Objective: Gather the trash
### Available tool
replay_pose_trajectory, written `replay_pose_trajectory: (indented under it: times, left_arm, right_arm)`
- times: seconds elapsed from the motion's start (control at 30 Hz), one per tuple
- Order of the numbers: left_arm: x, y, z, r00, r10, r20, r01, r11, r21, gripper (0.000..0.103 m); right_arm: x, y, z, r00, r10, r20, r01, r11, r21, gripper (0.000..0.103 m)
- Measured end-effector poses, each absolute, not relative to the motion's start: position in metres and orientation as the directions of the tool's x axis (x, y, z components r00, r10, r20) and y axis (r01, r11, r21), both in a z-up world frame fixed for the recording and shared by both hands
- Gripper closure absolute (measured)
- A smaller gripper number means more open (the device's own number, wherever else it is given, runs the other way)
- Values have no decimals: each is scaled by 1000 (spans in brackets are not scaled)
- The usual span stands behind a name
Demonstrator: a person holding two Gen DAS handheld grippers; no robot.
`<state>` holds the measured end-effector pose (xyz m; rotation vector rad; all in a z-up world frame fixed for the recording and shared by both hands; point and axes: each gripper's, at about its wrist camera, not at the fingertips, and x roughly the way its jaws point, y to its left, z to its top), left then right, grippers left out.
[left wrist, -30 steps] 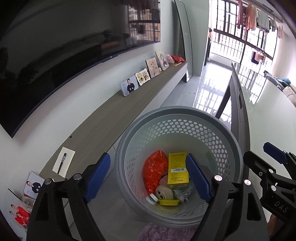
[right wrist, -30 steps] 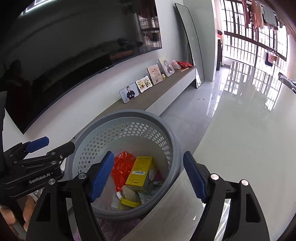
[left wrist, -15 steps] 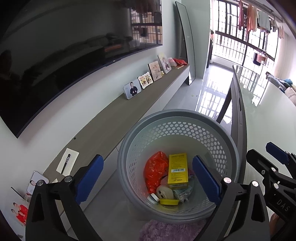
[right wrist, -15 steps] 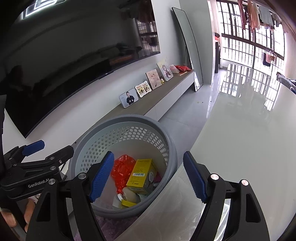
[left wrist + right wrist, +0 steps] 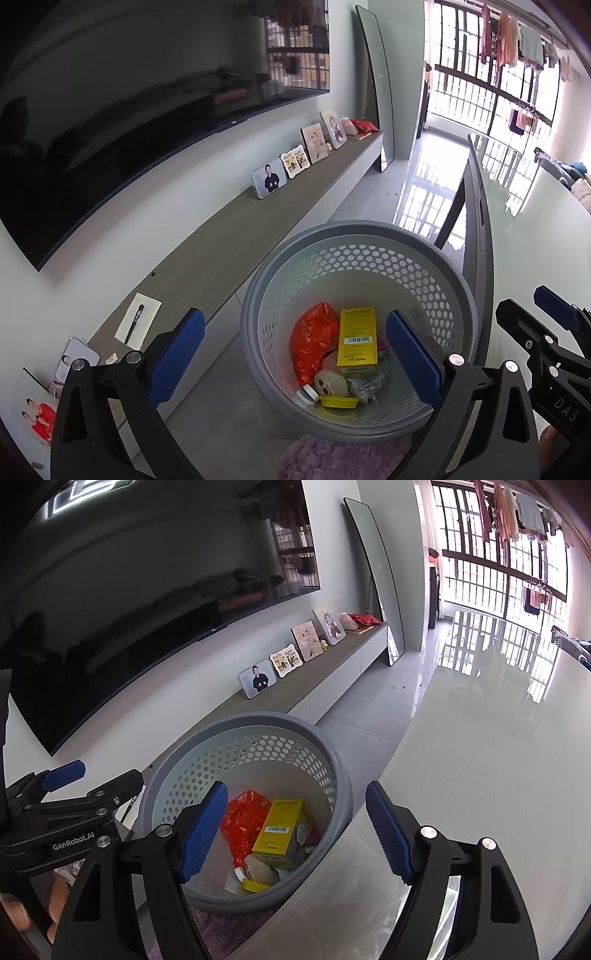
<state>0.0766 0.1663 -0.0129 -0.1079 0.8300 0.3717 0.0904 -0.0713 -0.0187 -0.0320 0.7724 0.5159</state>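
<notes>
A grey perforated basket (image 5: 362, 236) stands on the floor and holds trash: a red plastic bag (image 5: 314, 339), a yellow box (image 5: 357, 338), a pale round piece (image 5: 330, 384) and a yellow lid (image 5: 338, 401). My left gripper (image 5: 295, 352) hovers above the basket, open wide with nothing between its blue pads. My right gripper (image 5: 295, 829) hangs over the basket (image 5: 258, 720) and the table's edge, open and empty. The yellow box (image 5: 282, 827) and the red bag (image 5: 243, 818) show between its fingers, down in the basket.
A purple rug (image 5: 332, 458) lies under the basket. A low console (image 5: 229, 236) with photo frames (image 5: 269, 179) and a notepaper with a pen (image 5: 137, 321) runs along the wall under a dark TV (image 5: 129, 110). A glossy white table (image 5: 498, 760) fills the right.
The left gripper's jaws have spread wider apart. The trash in the basket lies as before, and the right gripper's jaws kept their width.
</notes>
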Motion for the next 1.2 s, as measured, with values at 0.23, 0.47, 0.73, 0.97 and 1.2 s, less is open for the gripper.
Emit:
replay_pose_trajectory:
  times: [0.23,0.47,0.73,0.97,1.2]
  left_arm:
    - [76,166,-13,613,285,-736,-365,929,55,6]
    - [76,167,-13,610,281,-741,-364,930,53,6]
    - [76,167,-13,610,285,-739,-365,929,57,6]
    - [75,168,-11,619,283,-732,-367,929,49,6]
    - [74,167,-11,623,276,-732,-361,932,44,6]
  right_arm:
    - [90,-70,-16,598,435,-674,-458,875,157,29]
    - [91,-69,-17,599,435,-673,-458,875,158,29]
    - [91,-70,-17,599,435,-673,-457,875,159,29]
    - [91,-70,-18,599,436,-672,-457,875,160,29]
    - [91,-70,-17,599,437,-671,-457,875,161,29]
